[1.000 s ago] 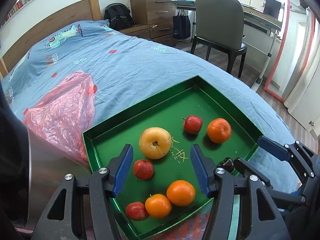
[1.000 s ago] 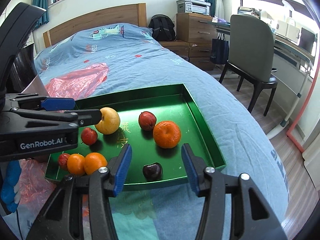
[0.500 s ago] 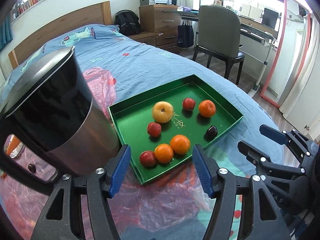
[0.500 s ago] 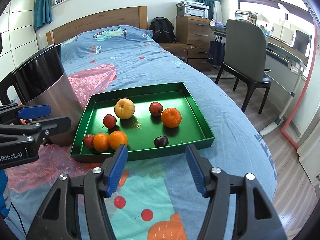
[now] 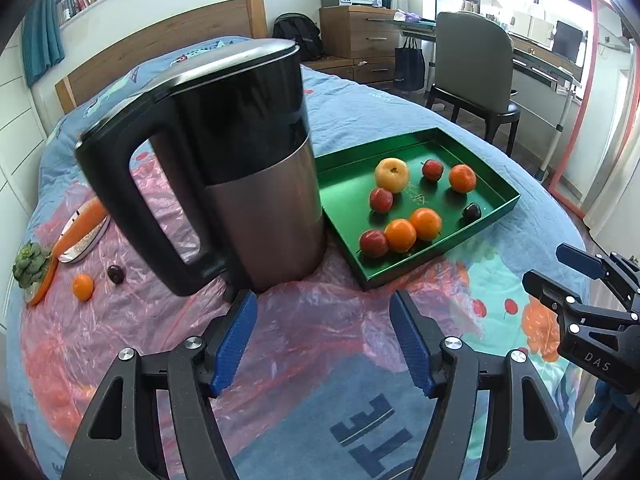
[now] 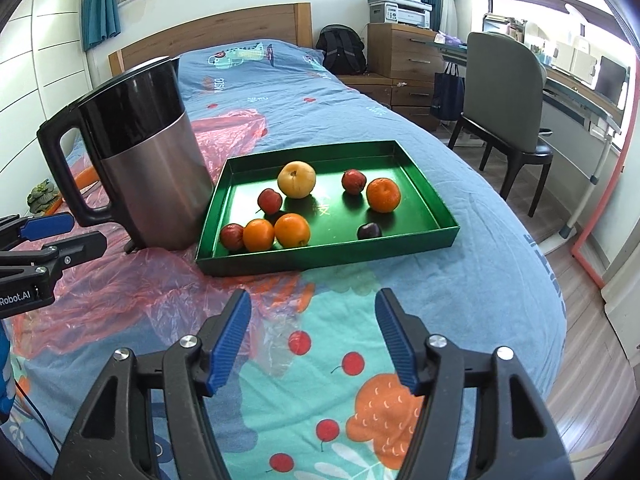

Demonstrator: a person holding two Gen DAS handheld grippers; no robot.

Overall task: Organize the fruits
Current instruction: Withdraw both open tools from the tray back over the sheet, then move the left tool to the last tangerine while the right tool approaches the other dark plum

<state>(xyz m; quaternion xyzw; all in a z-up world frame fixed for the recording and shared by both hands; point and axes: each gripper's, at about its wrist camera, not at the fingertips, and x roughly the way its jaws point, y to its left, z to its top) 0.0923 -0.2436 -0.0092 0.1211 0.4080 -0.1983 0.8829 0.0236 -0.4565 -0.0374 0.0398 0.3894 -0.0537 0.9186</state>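
Both claws have backed off from the shallow green metal tray (image 6: pixel 420 216), so the drop-off looks done: 8 fruits sit in it now. Left gripper (image 5: pixel 324 340) and right gripper (image 6: pixel 314 338) are both empty, jaws opening. Next targets, I'd guess: small orange tangerine (image 5: pixel 83 287) and dark plum (image 5: pixel 116 274), lying on the pink plastic sheet (image 5: pixel 160 320) left of the black-and-steel kettle (image 5: pixel 240 168), well apart from either claw.

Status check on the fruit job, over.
Left gripper and right gripper both empty, jaws opening. Eight fruits in green tray. Orange and dark plum outside the tray, beyond kettle.
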